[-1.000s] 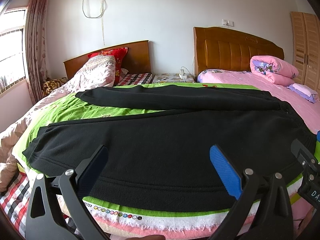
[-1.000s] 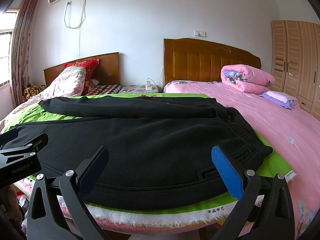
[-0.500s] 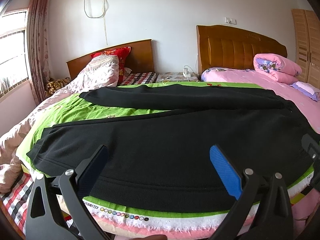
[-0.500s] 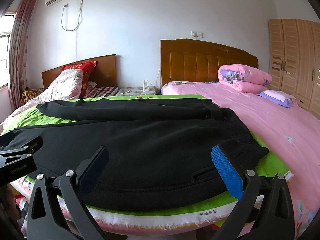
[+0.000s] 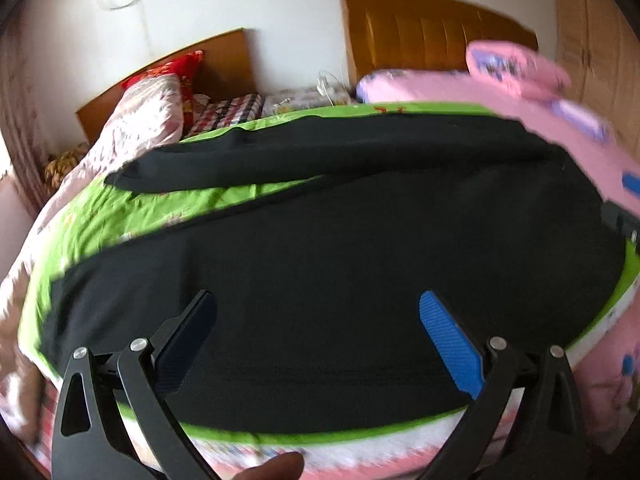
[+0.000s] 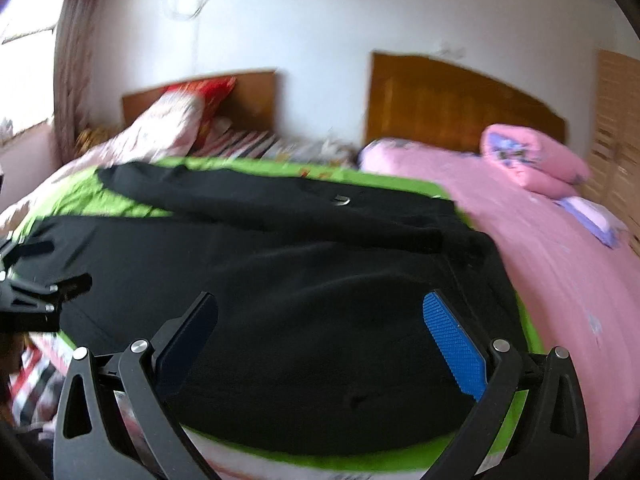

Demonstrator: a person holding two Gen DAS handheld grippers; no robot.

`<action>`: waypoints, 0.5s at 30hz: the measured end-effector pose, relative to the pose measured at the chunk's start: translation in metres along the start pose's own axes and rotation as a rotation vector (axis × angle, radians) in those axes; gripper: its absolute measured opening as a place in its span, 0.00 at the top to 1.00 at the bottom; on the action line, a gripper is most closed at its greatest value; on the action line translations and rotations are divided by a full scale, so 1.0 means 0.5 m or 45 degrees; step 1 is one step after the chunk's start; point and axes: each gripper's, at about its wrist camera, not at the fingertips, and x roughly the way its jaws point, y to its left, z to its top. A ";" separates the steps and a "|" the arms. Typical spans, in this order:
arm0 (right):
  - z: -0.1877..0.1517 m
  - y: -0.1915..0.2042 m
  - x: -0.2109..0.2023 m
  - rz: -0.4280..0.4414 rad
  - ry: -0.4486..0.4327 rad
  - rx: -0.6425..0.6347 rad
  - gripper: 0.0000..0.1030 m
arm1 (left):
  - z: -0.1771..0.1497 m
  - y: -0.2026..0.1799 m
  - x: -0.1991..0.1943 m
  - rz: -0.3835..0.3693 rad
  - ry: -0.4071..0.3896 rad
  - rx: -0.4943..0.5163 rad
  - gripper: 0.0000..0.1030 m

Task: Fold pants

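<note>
**Both tongs wide over the pants**

While both views are smeared with motion blur, I can make out the black pants [image 5: 340,248] lying flat on a green sheet [image 5: 120,220] spread over the bed, legs running off toward my left, waist toward the right. My left gripper [image 5: 318,320] stands wide open above the nearer leg, holding nothing. My right gripper [image 6: 320,322] is likewise spread wide over the seat end of the pants, empty. A small pale mark shows on the farther leg; I cannot read it. Print along the sheet's white edge is too blurred to read. A pink quilt [image 6: 532,160] sits folded by the wooden headboard [image 6: 460,100].
</note>
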 end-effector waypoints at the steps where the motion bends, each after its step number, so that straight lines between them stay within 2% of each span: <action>1: 0.018 -0.014 0.015 -0.001 0.014 -0.016 0.04 | 0.012 0.004 0.001 0.031 -0.014 0.029 0.01; 3: 0.058 -0.054 0.054 0.000 0.038 -0.034 0.04 | 0.060 0.017 0.005 0.089 -0.045 0.092 0.01; 4: 0.078 -0.075 0.078 -0.005 0.049 -0.027 0.04 | 0.082 0.028 0.012 0.076 -0.034 0.095 0.01; 5: 0.095 -0.097 0.104 0.002 0.068 -0.012 0.04 | 0.106 0.035 0.024 0.035 -0.002 0.097 0.01; 6: 0.119 -0.128 0.145 0.044 0.107 0.020 0.04 | 0.142 0.040 0.055 -0.076 0.091 0.114 0.01; 9: 0.175 -0.198 0.261 0.179 0.188 0.106 0.04 | 0.212 0.042 0.133 -0.284 0.247 0.095 0.01; 10: 0.194 -0.213 0.298 0.199 0.206 0.115 0.04 | 0.241 0.041 0.172 -0.326 0.284 0.070 0.01; 11: 0.206 -0.227 0.332 0.219 0.229 0.114 0.04 | 0.255 0.042 0.189 -0.327 0.293 0.045 0.01; 12: 0.226 -0.242 0.377 0.223 0.255 0.090 0.04 | 0.286 0.049 0.226 -0.321 0.296 -0.015 0.01; 15: 0.272 -0.240 0.473 0.203 0.312 0.008 0.04 | 0.351 0.072 0.312 -0.384 0.325 -0.204 0.02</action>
